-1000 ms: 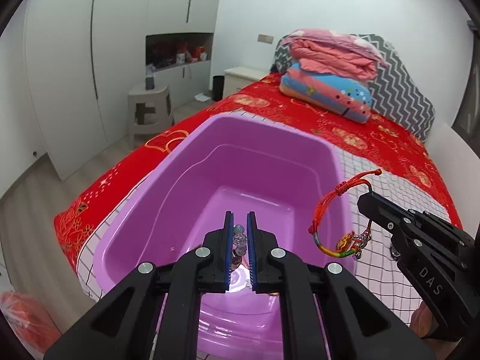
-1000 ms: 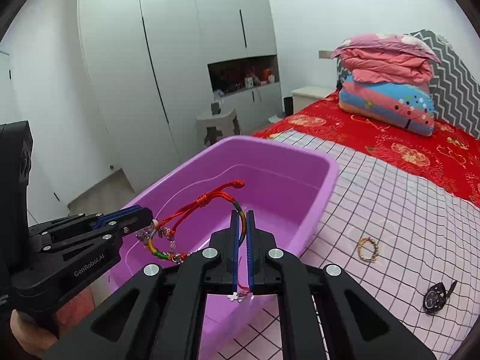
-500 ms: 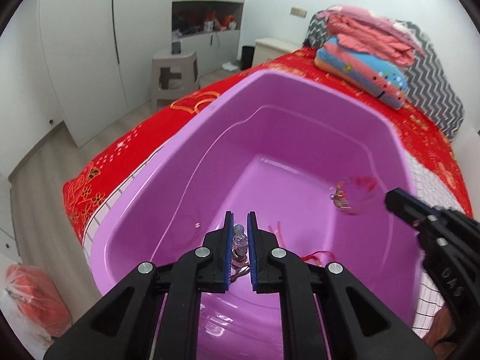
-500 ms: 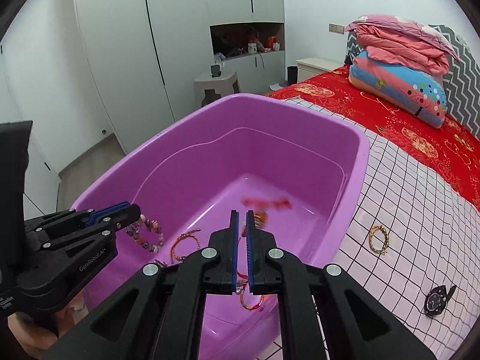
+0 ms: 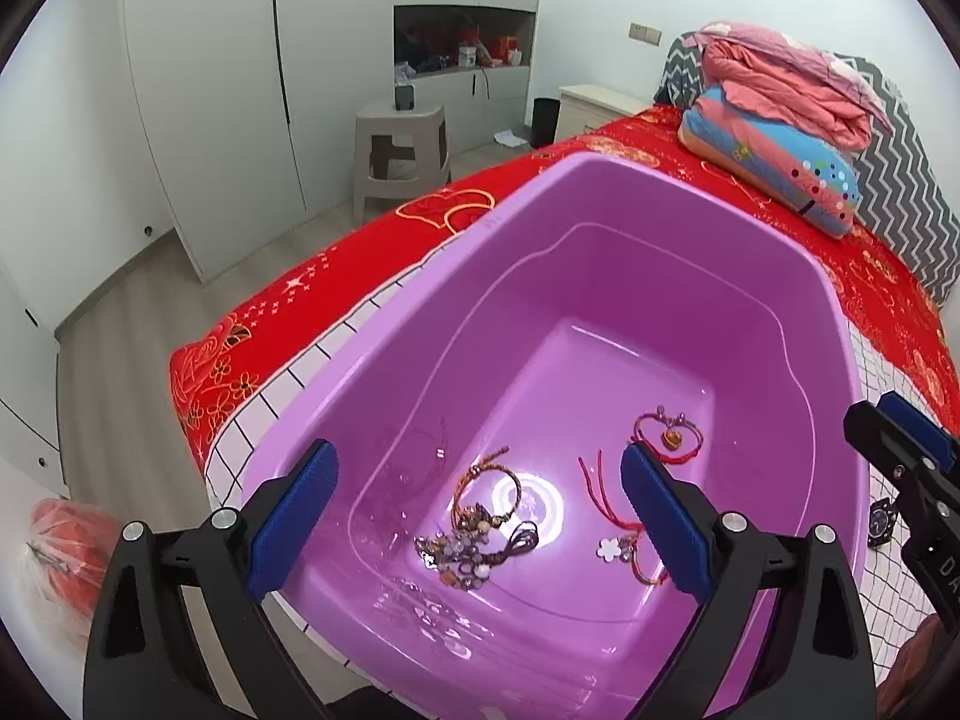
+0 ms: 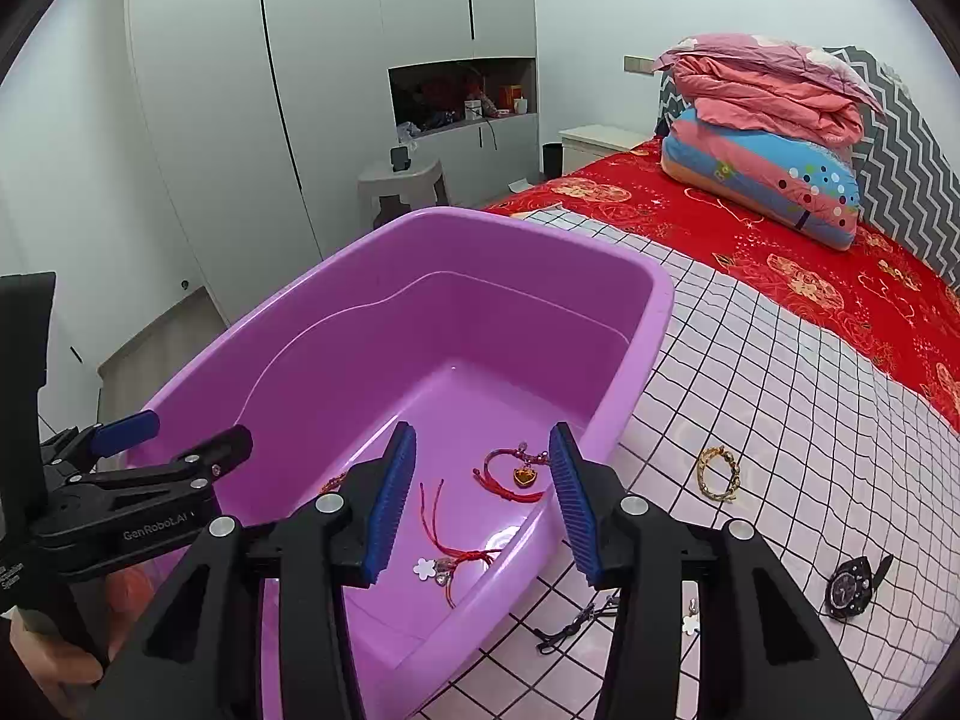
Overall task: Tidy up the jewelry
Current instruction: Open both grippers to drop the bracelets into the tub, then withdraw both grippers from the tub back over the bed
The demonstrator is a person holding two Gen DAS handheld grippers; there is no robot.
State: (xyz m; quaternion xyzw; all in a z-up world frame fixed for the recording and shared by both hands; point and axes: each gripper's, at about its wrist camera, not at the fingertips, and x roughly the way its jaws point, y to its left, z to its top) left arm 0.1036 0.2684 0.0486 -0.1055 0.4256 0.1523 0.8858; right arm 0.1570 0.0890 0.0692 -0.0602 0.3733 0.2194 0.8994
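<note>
Both claws are hanging wide open and empty over the purple tub (image 6: 654, 300); my right gripper (image 6: 483, 495) is sitting nearer the gold bracelet (image 6: 718, 474), which is lying flat on the checked sheet (image 6: 780, 396) just outside the tub, right of my fingers

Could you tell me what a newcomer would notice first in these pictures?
The big glossy purple plastic tub on the checked bedspread, with corded bracelets strewn on its floor. Both grippers, left gripper and right gripper, hang wide open over it. A gold bracelet lies outside on the checks.
</note>
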